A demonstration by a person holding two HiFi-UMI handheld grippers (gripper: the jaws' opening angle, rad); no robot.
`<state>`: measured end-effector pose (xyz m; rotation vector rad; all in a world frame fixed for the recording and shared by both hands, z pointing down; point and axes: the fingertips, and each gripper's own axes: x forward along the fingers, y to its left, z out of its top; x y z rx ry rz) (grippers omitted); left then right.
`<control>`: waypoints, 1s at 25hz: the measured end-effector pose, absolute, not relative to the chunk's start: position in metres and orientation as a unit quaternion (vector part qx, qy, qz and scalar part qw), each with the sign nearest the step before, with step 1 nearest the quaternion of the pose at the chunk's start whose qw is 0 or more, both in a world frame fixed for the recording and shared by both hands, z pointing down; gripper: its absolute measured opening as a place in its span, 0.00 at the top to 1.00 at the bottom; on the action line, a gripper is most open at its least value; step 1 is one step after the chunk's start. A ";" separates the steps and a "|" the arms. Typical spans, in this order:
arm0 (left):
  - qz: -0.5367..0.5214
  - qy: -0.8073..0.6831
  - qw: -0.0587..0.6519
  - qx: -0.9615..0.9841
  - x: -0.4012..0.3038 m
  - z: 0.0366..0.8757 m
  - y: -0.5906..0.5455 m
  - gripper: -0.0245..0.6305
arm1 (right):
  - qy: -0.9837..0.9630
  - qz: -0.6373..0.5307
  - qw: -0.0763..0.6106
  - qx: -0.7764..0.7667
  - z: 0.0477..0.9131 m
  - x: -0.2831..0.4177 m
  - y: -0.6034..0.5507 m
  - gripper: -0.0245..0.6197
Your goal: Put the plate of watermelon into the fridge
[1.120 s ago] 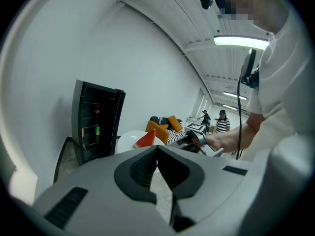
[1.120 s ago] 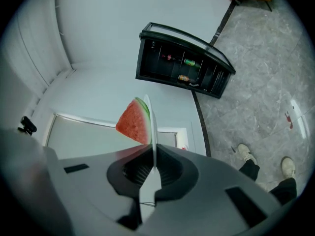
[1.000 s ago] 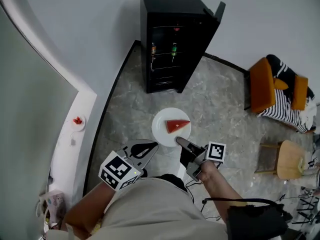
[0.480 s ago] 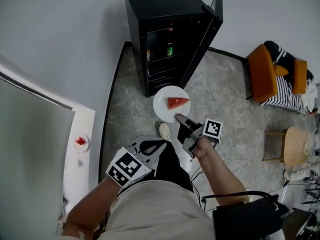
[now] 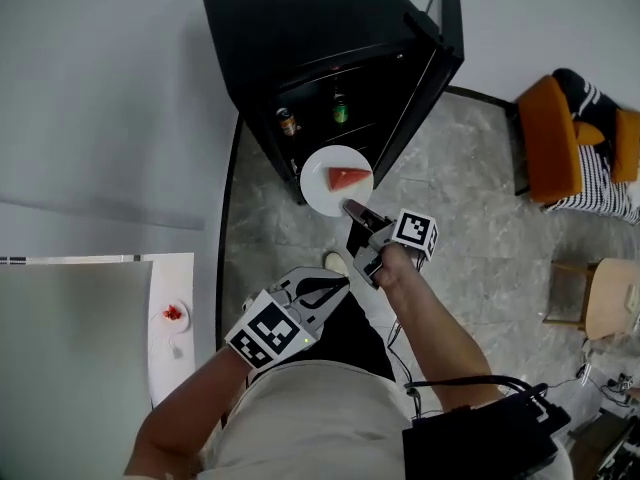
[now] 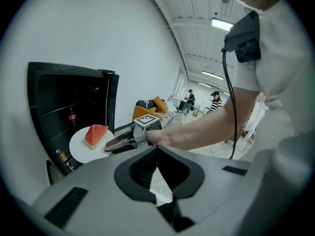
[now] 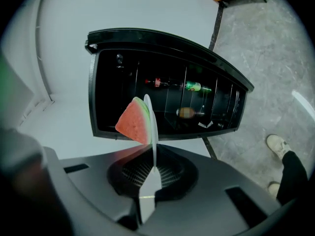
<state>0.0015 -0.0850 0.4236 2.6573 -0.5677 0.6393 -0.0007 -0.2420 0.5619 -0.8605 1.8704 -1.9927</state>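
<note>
Between the clamped jaws of our right gripper (image 5: pixel 349 206) we are pinching the rim of the plate (image 5: pixel 322 190), its watermelon wedge (image 5: pixel 349 178) sitting just before the open fridge (image 5: pixel 300 38). Our left gripper (image 5: pixel 322 291) is hanging empty, jaws together. We are aiming for a level slide inside.

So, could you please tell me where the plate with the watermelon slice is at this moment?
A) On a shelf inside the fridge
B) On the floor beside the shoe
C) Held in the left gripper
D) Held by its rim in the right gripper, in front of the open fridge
D: the right gripper is shut on the rim of the plate, which carries the watermelon slice just outside the open fridge.
</note>
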 end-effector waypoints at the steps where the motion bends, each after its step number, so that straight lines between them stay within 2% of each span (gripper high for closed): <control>1: 0.228 -0.194 0.169 0.939 0.006 0.425 -0.100 0.94 | 0.644 -0.690 0.138 -0.300 0.568 -0.001 -0.259 0.93; 14: 0.230 -0.181 0.181 0.939 0.034 0.459 -0.232 0.94 | 0.618 -0.698 0.157 -0.325 0.641 -0.006 -0.418 0.93; 25: 0.231 -0.200 0.202 0.930 0.028 0.466 -0.265 0.94 | 0.593 -0.711 0.164 -0.340 0.668 -0.013 -0.479 0.93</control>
